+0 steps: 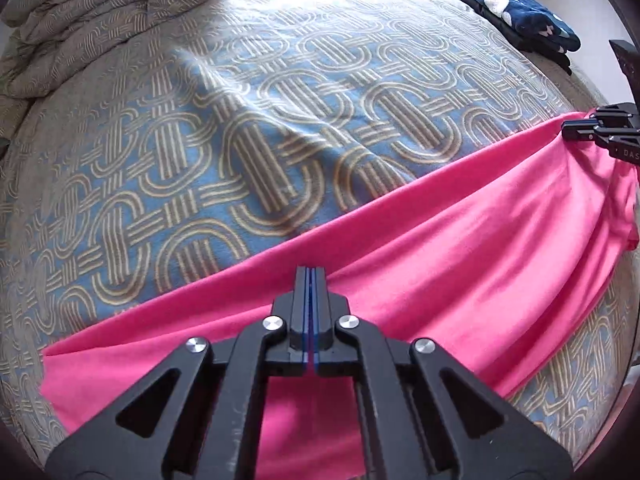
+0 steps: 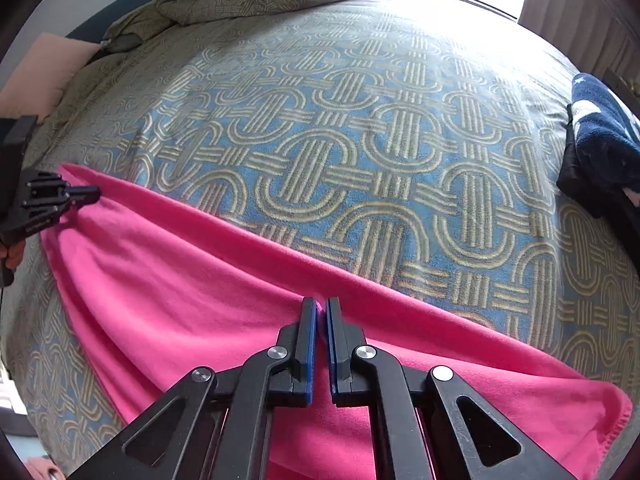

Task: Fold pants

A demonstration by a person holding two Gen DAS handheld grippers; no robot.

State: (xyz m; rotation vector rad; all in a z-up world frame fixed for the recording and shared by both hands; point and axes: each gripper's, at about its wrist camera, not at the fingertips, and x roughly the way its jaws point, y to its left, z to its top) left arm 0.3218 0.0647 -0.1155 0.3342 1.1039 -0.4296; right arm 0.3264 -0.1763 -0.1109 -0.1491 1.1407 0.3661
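Bright pink pants (image 1: 460,240) hang stretched between my two grippers above a patterned bed. My left gripper (image 1: 311,272) is shut on the pants' upper edge; it also shows at the left of the right wrist view (image 2: 94,191), pinching the fabric. My right gripper (image 2: 321,304) is closed on the pants' upper edge with a narrow gap between its blue pads; it also shows at the right edge of the left wrist view (image 1: 568,130), gripping the cloth. The pants (image 2: 200,280) sag in folds between the two grips.
The bed has a blue and tan looped-pattern cover (image 1: 240,140). A bunched quilt (image 1: 100,12) lies at the head of the bed. A stack of folded dark clothes with a navy star-print piece (image 1: 524,20) sits at the far right side (image 2: 604,152).
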